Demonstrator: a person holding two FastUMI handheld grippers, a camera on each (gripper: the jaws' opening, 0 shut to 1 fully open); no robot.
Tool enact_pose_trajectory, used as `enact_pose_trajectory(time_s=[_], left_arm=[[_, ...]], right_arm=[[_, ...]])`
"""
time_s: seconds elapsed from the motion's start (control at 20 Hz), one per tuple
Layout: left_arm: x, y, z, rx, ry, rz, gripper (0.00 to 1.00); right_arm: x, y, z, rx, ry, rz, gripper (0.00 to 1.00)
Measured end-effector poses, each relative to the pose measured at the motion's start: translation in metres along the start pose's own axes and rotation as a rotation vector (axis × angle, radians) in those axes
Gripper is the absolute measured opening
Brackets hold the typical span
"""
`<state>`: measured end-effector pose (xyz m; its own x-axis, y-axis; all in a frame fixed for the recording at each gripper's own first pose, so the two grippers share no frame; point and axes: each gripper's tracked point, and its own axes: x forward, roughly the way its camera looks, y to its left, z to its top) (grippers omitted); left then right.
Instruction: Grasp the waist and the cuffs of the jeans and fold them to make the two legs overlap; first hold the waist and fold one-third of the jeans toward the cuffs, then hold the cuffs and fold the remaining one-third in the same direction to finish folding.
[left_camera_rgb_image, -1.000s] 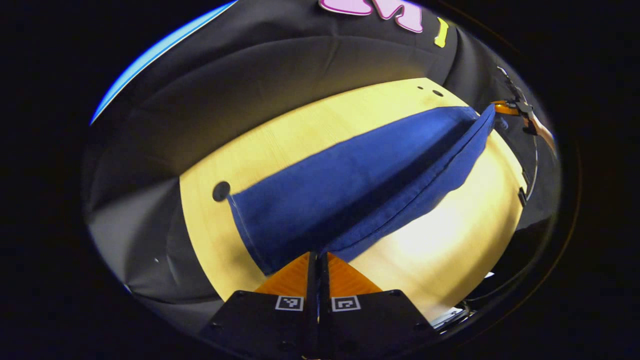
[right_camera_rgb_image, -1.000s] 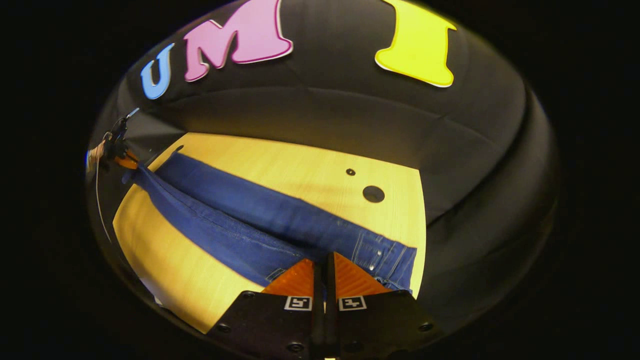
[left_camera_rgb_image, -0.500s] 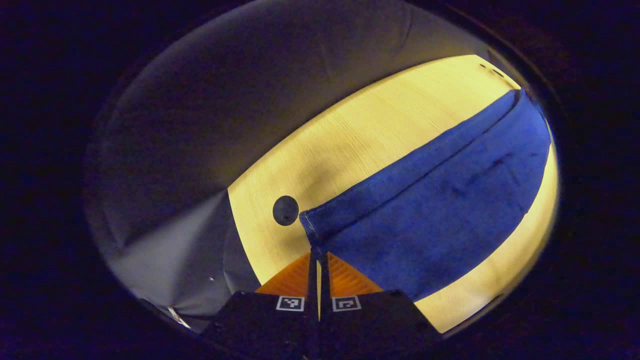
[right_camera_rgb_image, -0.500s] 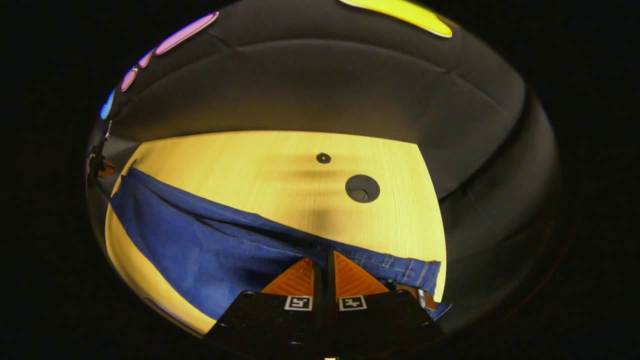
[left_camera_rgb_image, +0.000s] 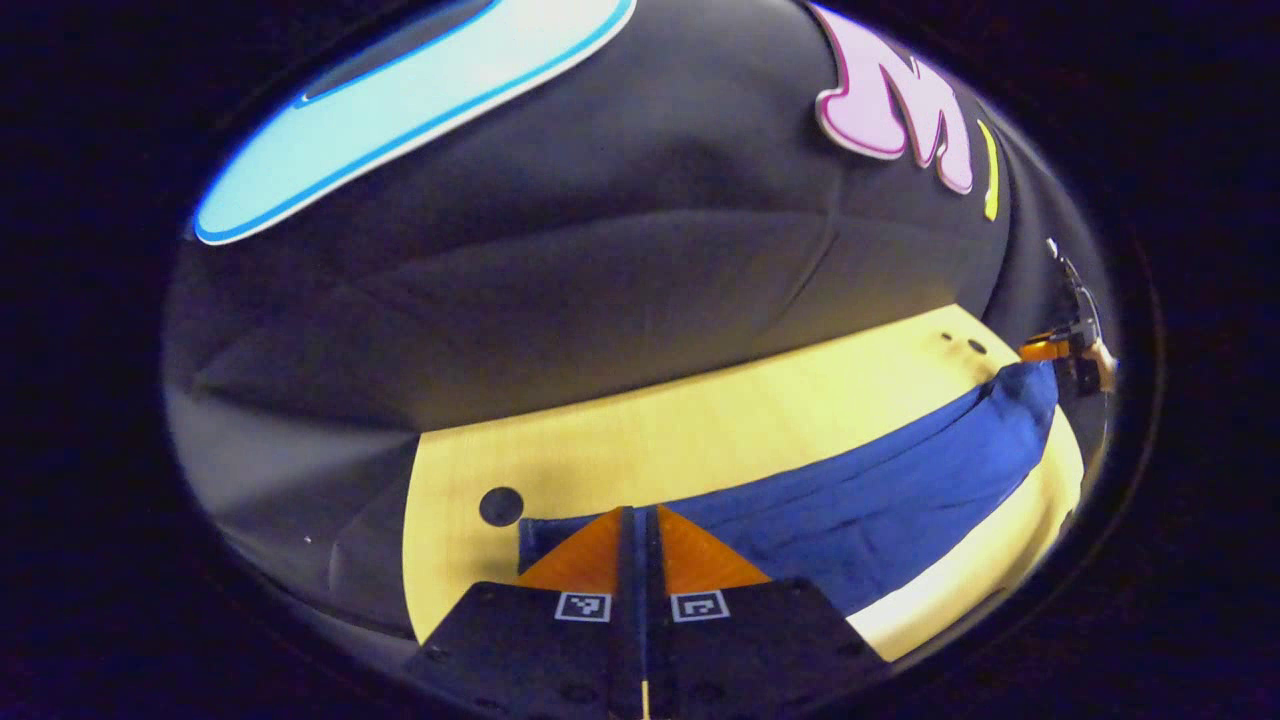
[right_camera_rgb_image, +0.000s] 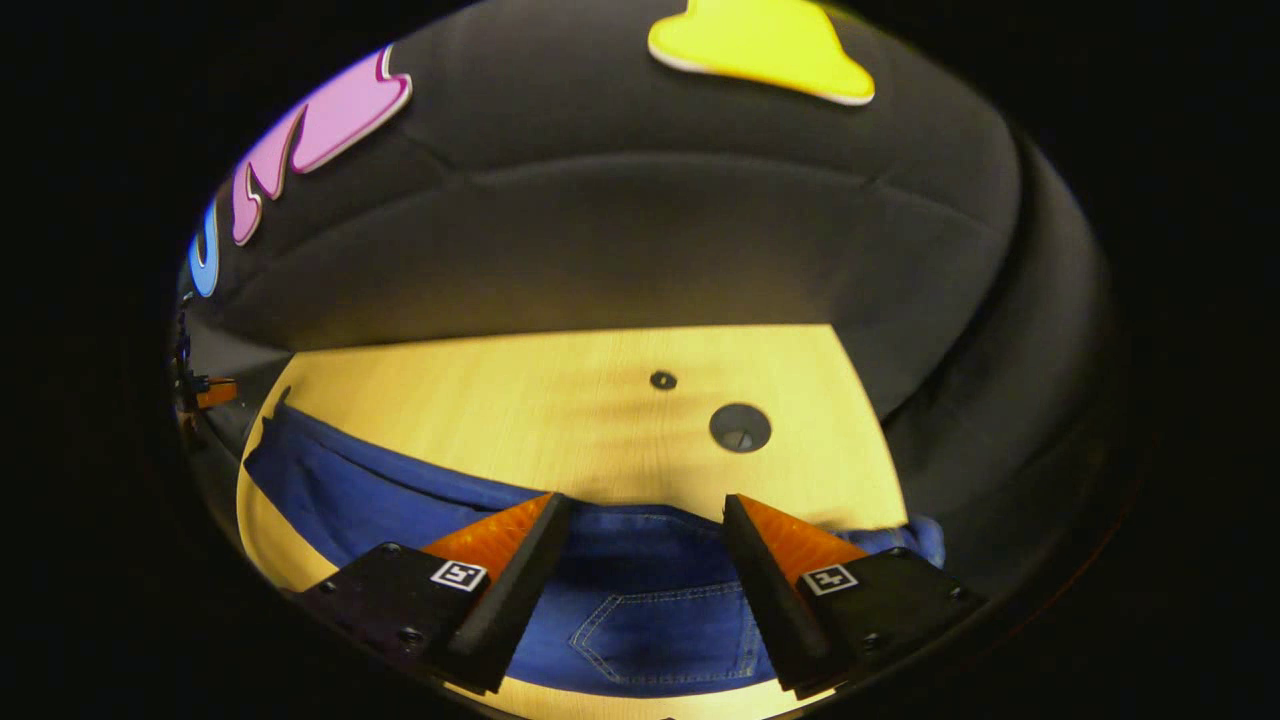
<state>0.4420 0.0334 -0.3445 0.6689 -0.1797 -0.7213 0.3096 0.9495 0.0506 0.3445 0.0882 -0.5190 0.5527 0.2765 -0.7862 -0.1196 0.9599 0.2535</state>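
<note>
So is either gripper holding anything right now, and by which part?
The left gripper is shut at the cuff end of the jeans; whether it pinches the cuff cannot be told. The right gripper is open over the waist, holding nothing.

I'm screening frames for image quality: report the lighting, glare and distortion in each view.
Left gripper view: fisheye bends the table edge into a curve; bright glare on the wood near the jeans; left side dim. Right gripper view: sharp enough to show pocket stitching on the jeans; soft shadows on the table; surroundings dark.
</note>
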Motion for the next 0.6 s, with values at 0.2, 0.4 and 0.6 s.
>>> enact_pose_trajectory(time_s=[0.2, 0.4, 0.6], left_arm=[[-0.053, 0.0, 0.025, -0.056, -0.173, -0.082, 0.36], [-0.123, -0.019, 0.037, -0.056, -0.281, -0.072, 0.97], [-0.187, -0.052, 0.024, -0.141, -0.332, -0.098, 0.97]], right_arm=[[-0.05, -0.032, -0.023, 0.194, 0.022, -0.006, 0.94], [-0.092, -0.101, -0.08, 0.577, 0.089, -0.152, 0.99], [-0.08, -0.105, -0.126, 0.839, 0.175, -0.239, 0.98]])
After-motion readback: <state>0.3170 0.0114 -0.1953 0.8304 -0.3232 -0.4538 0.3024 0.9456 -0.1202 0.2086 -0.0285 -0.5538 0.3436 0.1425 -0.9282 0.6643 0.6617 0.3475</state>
